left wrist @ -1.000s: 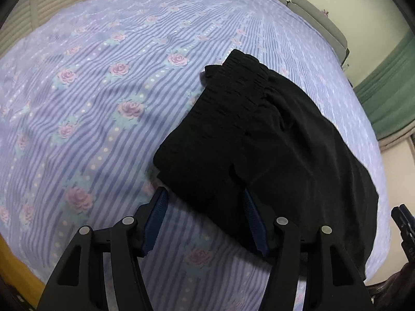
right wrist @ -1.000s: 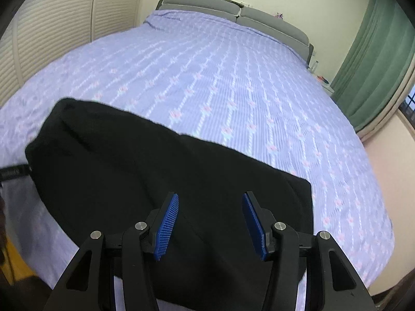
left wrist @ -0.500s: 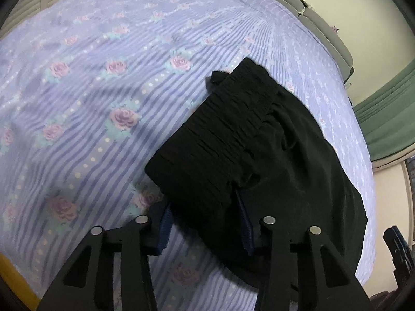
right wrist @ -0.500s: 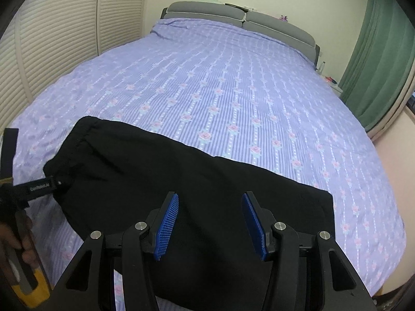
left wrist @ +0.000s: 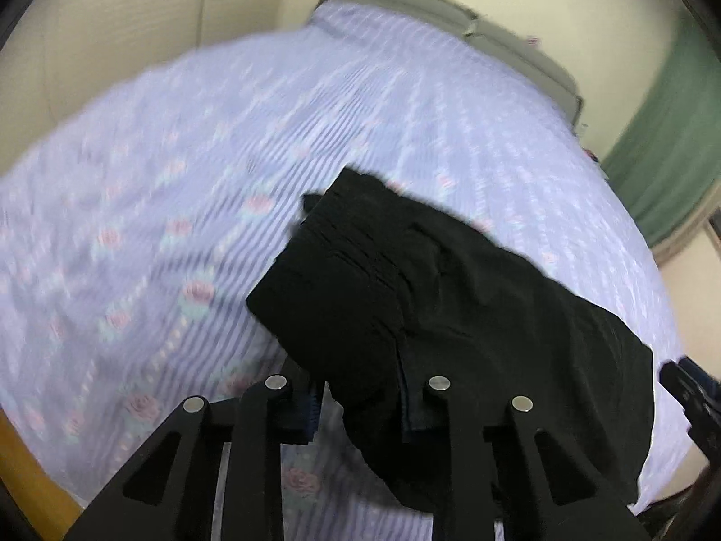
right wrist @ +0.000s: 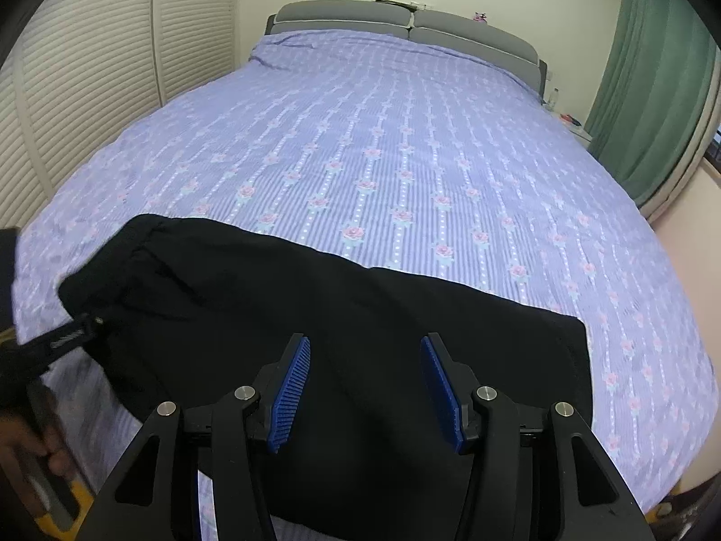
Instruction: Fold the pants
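Note:
Black pants (right wrist: 315,315) lie across the near edge of a purple flowered bed, elastic waistband at the left, leg hems at the right. In the left wrist view my left gripper (left wrist: 360,401) is shut on the near corner of the waistband (left wrist: 342,279), and the cloth bunches up and hangs between its fingers. The left gripper also shows in the right wrist view (right wrist: 67,338) at the waistband's near corner. My right gripper (right wrist: 365,383) is open and empty, hovering above the middle of the pants with its blue pads apart.
The bedspread (right wrist: 405,158) stretches back to a grey headboard (right wrist: 405,27). White louvered doors (right wrist: 90,67) stand at the left and a green curtain (right wrist: 653,67) at the right. The bed's near edge drops away just below the pants.
My left gripper has closed on the waistband corner and lifted it, and its view has tilted up and blurred. My right gripper has risen and drawn back a little, still open.

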Tool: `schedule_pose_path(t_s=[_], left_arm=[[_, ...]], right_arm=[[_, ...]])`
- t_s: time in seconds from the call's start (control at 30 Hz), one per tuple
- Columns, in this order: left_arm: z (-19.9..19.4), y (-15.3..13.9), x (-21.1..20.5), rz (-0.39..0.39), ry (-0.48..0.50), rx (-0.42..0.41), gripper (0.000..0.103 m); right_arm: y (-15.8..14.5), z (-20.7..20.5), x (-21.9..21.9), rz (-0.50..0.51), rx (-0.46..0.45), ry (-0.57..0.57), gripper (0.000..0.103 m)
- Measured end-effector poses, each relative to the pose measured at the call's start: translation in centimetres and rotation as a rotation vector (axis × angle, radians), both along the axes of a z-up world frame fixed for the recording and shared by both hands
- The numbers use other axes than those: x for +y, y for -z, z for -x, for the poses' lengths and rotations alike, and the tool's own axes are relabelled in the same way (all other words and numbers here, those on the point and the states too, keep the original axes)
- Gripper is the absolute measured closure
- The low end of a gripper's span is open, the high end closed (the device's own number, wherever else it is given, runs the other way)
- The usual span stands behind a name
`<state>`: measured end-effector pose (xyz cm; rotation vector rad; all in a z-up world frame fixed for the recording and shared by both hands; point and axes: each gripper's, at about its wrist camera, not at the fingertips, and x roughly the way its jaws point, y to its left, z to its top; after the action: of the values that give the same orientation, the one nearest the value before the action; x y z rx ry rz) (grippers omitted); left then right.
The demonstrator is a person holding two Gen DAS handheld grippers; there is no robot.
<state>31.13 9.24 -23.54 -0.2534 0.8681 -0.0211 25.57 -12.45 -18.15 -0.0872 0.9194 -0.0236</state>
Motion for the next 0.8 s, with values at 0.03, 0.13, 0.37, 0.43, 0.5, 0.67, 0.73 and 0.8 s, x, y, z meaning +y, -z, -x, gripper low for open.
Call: schedule_pose_path(t_s=[0.03,0.13,0.37,0.43,0.5,0.67,0.73,0.8], left_arm=[[0.3,-0.8,-0.7,-0.02,0.016,-0.021,0.078],[0.5,-1.6,-1.9,-0.042,0.03,-0.048,0.078],[-0.6,1.3,0.5,0.005,-0.067,0.035,0.078],[-0.4,1.7,0.8,0.02,-0.089,0.048,0.078],[-0.4,2.0,0.6,0.015,-0.112,0.064,0.078],[-0.1,2.3,0.7,0.03,-0.187,0.099,0.078],[0.0,2.6,0.7,0.051,-0.229,0.116,0.078],[-0.1,2.6,1.0,0.073,-0.263,0.124,0.078]], right_arm=[[0.0,0.0,-0.5,-0.005,0.004,0.01,0.051],[0.1,0.1,-1.9,-0.03,0.015,0.03,0.051],[0.0,-6.0,-2.0,-0.242,0.147,-0.205,0.051],[-0.1,-9.6,0.1,-0.256,0.174,-0.362,0.051],[-0.1,-12.8,2.8,-0.204,0.173,-0.521,0.051],[1.3,-19.9,10.3,-0.139,0.257,-0.894,0.051],[2.4,-22.8,13.4,-0.18,0.367,-1.046,0.051],[3.7,-24.8,16.2,-0.211,0.521,-1.168,0.051]])
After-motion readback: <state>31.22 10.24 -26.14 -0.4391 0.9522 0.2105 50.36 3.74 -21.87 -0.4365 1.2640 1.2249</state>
